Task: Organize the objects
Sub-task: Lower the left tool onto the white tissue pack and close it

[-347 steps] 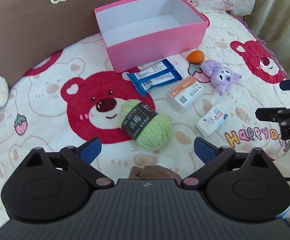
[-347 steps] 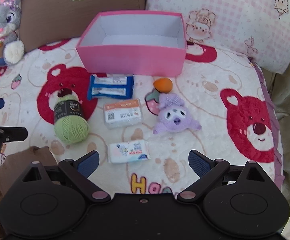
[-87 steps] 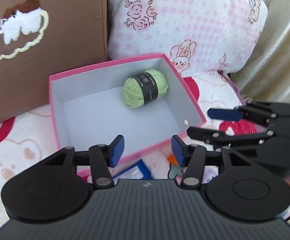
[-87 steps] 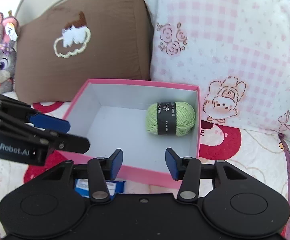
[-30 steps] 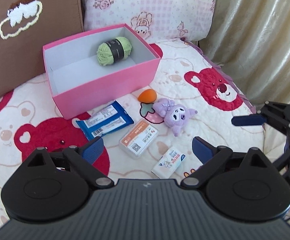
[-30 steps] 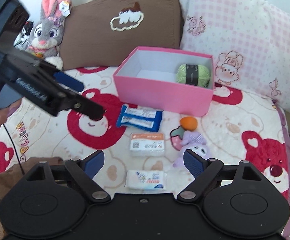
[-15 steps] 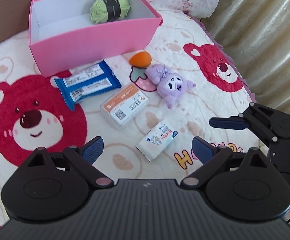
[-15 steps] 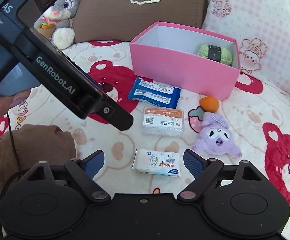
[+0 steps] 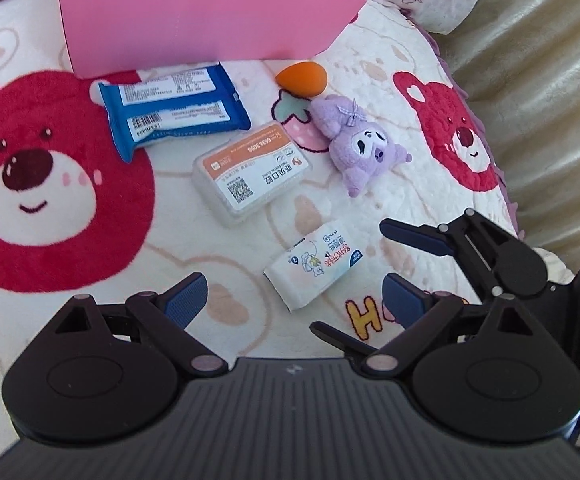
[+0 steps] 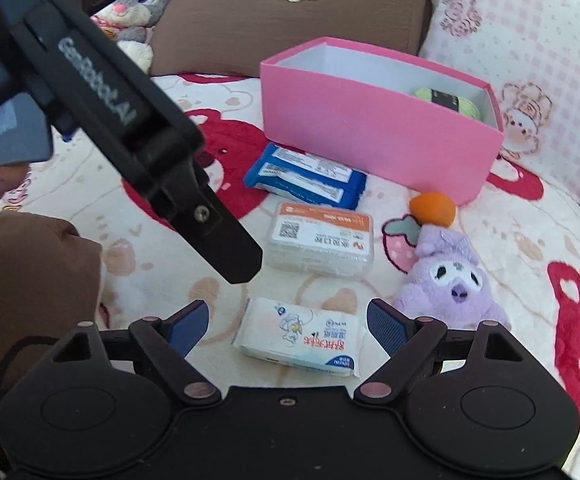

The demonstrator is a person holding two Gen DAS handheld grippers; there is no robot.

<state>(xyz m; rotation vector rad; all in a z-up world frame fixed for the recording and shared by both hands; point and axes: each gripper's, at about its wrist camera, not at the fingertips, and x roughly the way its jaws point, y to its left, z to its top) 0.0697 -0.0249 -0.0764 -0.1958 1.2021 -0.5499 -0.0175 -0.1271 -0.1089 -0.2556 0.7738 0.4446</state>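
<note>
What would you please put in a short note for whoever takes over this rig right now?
Left gripper: open, empty.
Right gripper: open, empty, with the white tissue pack lying between its fingers, not gripped.
Done: green yarn is in the pink box.
Left on the blanket: tissue pack, blue packet, clear case, orange egg-shaped item, purple plush.

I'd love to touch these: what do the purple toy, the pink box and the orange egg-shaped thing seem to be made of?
Purple toy: fuzzy plush fabric, with a stitched face. Pink box: probably matte cardboard, with thin stiff walls, white inside. Orange egg-shaped thing: smooth and matte, perhaps foam sponge or rubber; I can't tell which.
</note>
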